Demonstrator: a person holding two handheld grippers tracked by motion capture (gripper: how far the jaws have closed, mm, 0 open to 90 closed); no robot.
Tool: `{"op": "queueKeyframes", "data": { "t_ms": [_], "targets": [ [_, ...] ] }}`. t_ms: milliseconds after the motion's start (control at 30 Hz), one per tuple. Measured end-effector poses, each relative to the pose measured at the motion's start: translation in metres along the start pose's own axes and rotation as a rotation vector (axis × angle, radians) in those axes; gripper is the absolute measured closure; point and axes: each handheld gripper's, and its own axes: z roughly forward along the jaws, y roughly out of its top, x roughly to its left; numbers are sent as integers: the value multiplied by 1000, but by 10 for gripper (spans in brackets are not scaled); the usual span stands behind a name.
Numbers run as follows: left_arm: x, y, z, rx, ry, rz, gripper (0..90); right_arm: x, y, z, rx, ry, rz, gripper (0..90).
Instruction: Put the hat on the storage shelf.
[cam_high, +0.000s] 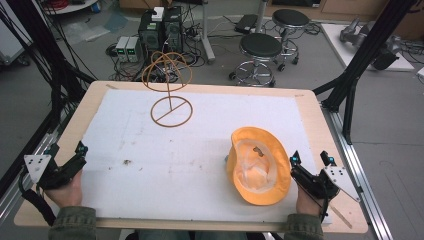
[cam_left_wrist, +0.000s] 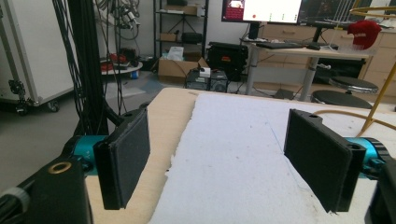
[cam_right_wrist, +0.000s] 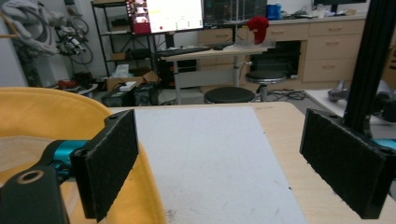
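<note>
Hat (cam_high: 260, 170), orange and upturned, lies at lower right of the desk (cam_high: 310, 107) beside the right tool (cam_high: 310, 161), both tools' jaws apart, left tool (cam_high: 66, 148) at lower left.

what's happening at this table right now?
A person holds a gripper in each hand at the near table edge. The right gripper is open, right beside the brim of an upside-down yellow hat, not yet gripping it. The left gripper is open and idle at the left edge of the white mat. A wire hat stand stands bare at the far side.
</note>
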Motion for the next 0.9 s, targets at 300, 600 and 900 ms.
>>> {"op": "queueKeyframes", "data": {
  "t_ms": [300, 600, 900],
  "targets": [
    [1, -1, 1, 3, -14, -15, 232, -2, -2, 0, 3, -6, 12, 107],
    [0, -1, 2, 10, -20, -17, 233, -3, -3, 1, 16, -6, 6, 107],
    [-1, -1, 1, -3, -36, -24, 234, -1, -3, 2, 29, 17, 10, 107]
  ]
}}
